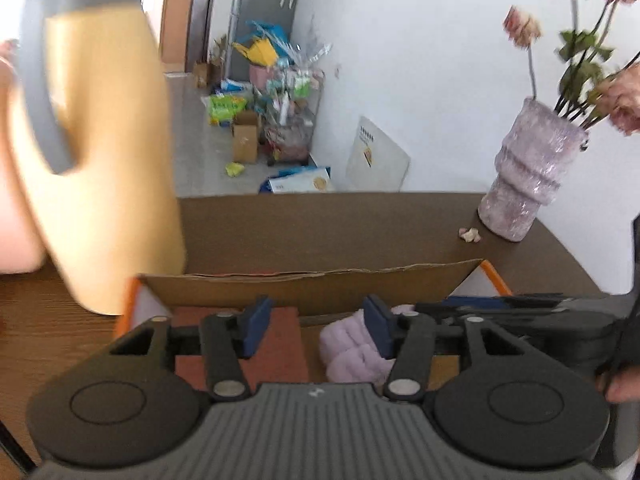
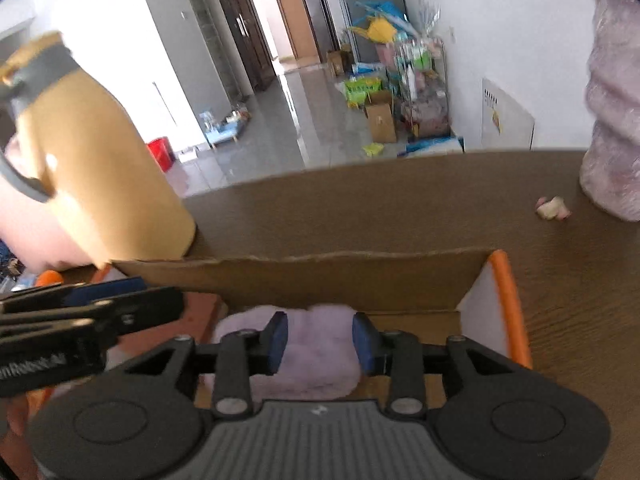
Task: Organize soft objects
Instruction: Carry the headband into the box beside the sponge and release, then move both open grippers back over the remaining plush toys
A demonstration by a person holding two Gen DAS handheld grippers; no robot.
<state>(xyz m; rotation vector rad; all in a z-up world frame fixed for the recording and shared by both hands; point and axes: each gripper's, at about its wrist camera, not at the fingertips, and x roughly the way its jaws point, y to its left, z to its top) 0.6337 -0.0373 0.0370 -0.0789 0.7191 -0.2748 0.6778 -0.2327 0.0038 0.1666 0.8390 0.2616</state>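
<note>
Cardboard box (image 2: pixel 360 276) open on top, far flap upright ahead of both tongs; yellow jug (image 1: pixel 108 152) close beyond left tong (image 1: pixel 316 330); right tong (image 2: pixel 320 344) crowds its right; lilac vase (image 1: pixel 528 172) far right; tabletop (image 2: pixel 400 208) between bare

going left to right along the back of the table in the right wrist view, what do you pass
yellow jug → small crumpled scrap → pink vase
</note>
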